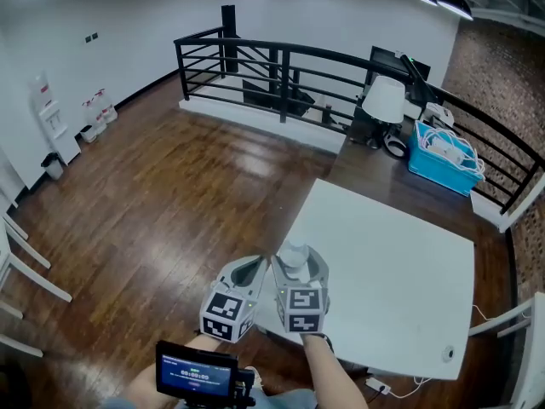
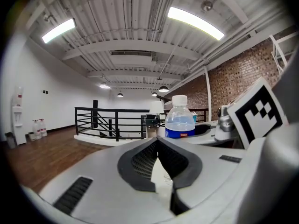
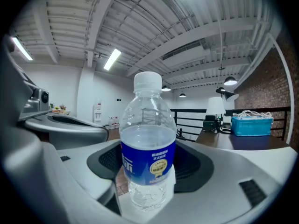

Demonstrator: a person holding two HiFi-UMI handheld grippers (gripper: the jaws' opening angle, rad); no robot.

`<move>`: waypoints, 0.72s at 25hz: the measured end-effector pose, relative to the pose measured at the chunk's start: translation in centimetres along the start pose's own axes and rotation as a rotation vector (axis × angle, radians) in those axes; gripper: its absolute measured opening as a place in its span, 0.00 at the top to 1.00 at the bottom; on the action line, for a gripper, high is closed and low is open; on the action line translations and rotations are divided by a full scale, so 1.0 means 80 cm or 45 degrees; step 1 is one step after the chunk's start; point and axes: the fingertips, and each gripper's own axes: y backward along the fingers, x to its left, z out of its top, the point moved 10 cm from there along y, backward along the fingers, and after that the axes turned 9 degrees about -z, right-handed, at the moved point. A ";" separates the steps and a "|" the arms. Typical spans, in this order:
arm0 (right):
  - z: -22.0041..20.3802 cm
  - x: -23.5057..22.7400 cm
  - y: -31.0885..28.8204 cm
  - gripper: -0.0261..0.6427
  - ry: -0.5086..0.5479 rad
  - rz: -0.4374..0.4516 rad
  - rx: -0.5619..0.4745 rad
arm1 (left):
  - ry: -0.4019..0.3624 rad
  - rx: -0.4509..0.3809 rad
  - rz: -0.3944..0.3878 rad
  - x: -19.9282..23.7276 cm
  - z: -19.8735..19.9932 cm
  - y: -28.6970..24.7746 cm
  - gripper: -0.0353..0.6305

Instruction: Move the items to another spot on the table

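Observation:
A clear water bottle [image 1: 295,256] with a blue label and white cap stands upright between the jaws of my right gripper [image 1: 298,273], at the white table's [image 1: 392,262] near-left corner. In the right gripper view the bottle [image 3: 148,157] fills the middle, with the black pads [image 3: 196,164] closed against its sides. My left gripper [image 1: 247,275] hangs just left of it, beyond the table edge and over the wooden floor. Its jaws meet at the tips with nothing between them [image 2: 158,141]. The bottle [image 2: 180,122] shows beyond them to the right.
A dark desk at the back holds a white lamp [image 1: 383,100] and a blue basket of cables [image 1: 443,156]. A black railing [image 1: 281,66] runs behind it. White chair legs [image 1: 17,254] stand at the left, and a small screen [image 1: 196,371] sits at the bottom edge.

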 end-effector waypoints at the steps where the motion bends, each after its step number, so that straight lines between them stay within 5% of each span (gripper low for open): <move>1: -0.008 0.001 -0.004 0.52 -0.002 -0.002 0.007 | 0.002 0.006 0.004 0.003 -0.003 0.001 0.93; 18: -0.059 0.014 -0.029 0.50 -0.026 -0.004 0.025 | 0.007 0.050 0.003 0.021 -0.020 -0.005 0.93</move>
